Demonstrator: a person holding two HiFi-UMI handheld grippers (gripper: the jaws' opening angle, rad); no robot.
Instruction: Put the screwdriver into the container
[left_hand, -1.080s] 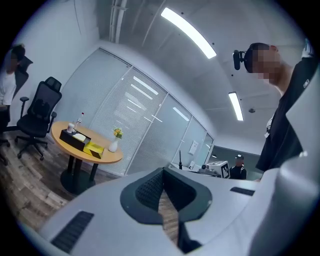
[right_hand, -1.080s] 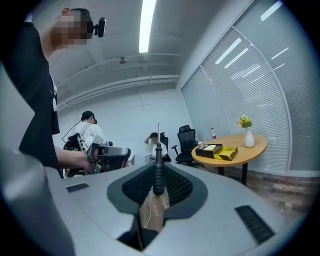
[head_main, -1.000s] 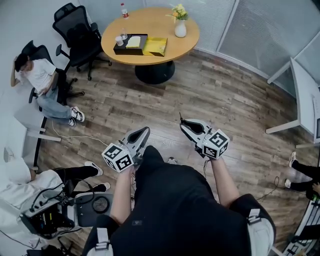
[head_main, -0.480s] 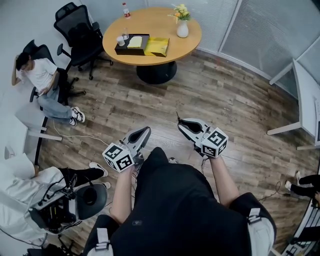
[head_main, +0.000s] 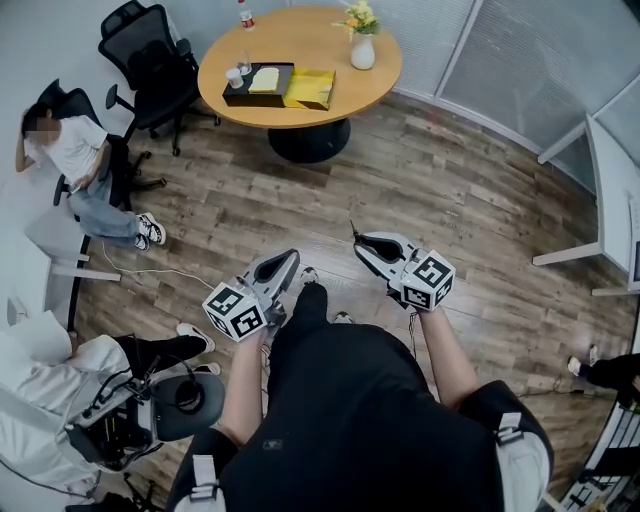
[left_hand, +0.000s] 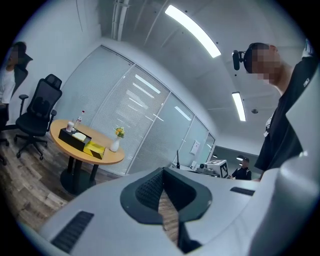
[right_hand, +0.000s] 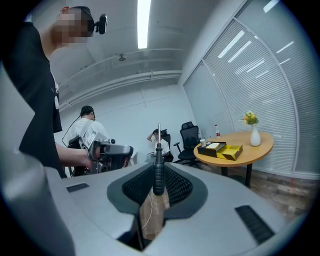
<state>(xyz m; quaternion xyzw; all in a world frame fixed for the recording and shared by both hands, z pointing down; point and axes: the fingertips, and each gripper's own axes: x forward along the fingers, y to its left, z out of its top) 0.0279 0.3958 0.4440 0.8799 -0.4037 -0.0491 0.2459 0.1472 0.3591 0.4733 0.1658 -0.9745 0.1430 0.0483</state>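
Observation:
My right gripper (head_main: 364, 243) is shut on a black-handled screwdriver (right_hand: 158, 172), whose thin metal shaft sticks up past the fingertips. In the head view the screwdriver (head_main: 353, 233) points toward the far round wooden table (head_main: 345, 75). On that table lies an open yellow container (head_main: 312, 88) next to a black tray (head_main: 252, 88). The right gripper view shows the yellow container (right_hand: 232, 151) far off at the right. My left gripper (head_main: 288, 262) is held level beside the right one, shut with nothing in it; the yellow container (left_hand: 94, 148) also shows in its view.
A white vase with flowers (head_main: 362, 48), a cup and a bottle stand on the table. Black office chairs (head_main: 150, 62) sit left of it, with a seated person (head_main: 82, 160) nearby. Another person with equipment (head_main: 110, 425) is at lower left. A white desk (head_main: 610, 190) lines the right side.
Both grippers have hardly shifted in the picture. The table has slid slightly left, and a foot now shows between the grippers on the wooden floor.

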